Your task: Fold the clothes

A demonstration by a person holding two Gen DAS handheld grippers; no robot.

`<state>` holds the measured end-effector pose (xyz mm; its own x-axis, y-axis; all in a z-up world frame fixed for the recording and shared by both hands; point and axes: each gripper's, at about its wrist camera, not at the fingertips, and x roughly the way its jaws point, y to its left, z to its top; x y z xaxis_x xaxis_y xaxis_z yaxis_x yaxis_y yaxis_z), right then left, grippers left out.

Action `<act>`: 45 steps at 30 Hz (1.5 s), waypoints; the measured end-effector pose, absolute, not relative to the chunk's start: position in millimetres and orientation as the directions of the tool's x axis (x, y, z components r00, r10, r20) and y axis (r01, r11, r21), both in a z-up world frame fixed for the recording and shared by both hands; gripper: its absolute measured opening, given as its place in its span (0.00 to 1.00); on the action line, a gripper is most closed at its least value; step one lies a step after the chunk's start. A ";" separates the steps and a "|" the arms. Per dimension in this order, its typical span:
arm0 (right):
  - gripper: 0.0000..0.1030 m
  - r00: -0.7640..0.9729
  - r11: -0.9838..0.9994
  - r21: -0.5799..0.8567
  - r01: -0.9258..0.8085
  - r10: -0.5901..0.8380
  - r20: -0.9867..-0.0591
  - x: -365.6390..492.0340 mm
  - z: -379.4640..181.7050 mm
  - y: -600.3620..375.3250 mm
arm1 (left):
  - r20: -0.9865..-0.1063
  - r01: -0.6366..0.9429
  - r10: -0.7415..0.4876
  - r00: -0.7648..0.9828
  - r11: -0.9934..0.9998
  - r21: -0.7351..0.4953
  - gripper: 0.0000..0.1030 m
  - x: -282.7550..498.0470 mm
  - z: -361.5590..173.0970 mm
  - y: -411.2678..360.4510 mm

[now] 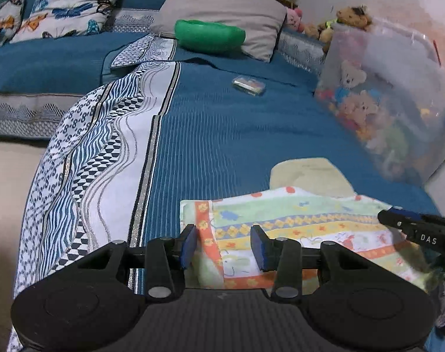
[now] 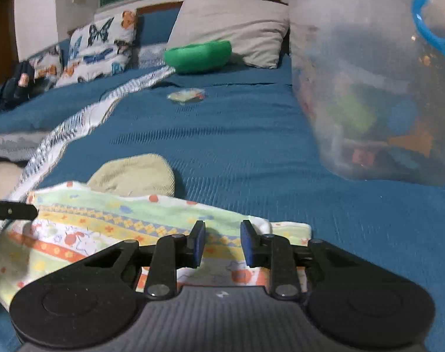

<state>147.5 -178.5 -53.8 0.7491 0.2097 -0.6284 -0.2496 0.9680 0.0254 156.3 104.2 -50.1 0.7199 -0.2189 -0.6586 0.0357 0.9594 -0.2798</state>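
A colourful patterned cloth [image 1: 295, 228] with orange, yellow and green stripes lies flat on the blue bedspread [image 1: 237, 135]. A beige garment [image 1: 310, 176] lies just beyond it, partly under its far edge. My left gripper [image 1: 223, 245] is open over the cloth's left edge. My right gripper [image 2: 222, 242] is open over the cloth's [image 2: 105, 228] right end; the beige garment [image 2: 134, 176] shows behind. The right gripper's tip [image 1: 413, 228] shows at the right of the left wrist view. The left gripper's tip [image 2: 14, 209] shows at the left of the right wrist view.
A clear plastic bin of toys [image 1: 392, 102] stands to the right on the bed, also in the right wrist view [image 2: 369, 88]. A small clear packet [image 1: 248, 85], a green cushion [image 1: 210, 36], a grey pillow [image 1: 222, 8] and butterfly pillows [image 1: 72, 3] lie farther back. The bed's edge drops off at left.
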 end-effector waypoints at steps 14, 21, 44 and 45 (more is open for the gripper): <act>0.57 0.782 0.963 0.008 -0.268 0.223 -0.581 101.8 -53.8 -174.3 | -0.686 0.019 -0.155 0.711 0.979 -0.201 0.62 134.8 -41.1 84.8; 0.80 0.787 0.956 0.009 -0.294 0.247 -0.566 63.2 -64.2 -160.5 | -0.713 0.006 -0.153 0.684 0.979 -0.205 0.77 107.1 -41.5 71.3; 1.00 0.736 0.952 -0.011 -0.306 0.229 -0.637 58.7 -69.6 -160.5 | -0.806 -0.013 -0.080 0.587 0.994 -0.108 1.00 60.3 -55.2 49.5; 1.00 0.736 0.951 -0.014 -0.310 0.231 -0.636 57.7 -69.1 -160.5 | -0.808 -0.012 -0.075 0.585 0.995 -0.101 1.00 59.7 -55.9 48.3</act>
<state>57.7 -160.5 -69.1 0.7361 0.2307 -0.6363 -0.3098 0.9507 -0.0136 59.7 48.3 -55.9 0.5849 -0.0745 -0.8077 -0.0123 0.9948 -0.1007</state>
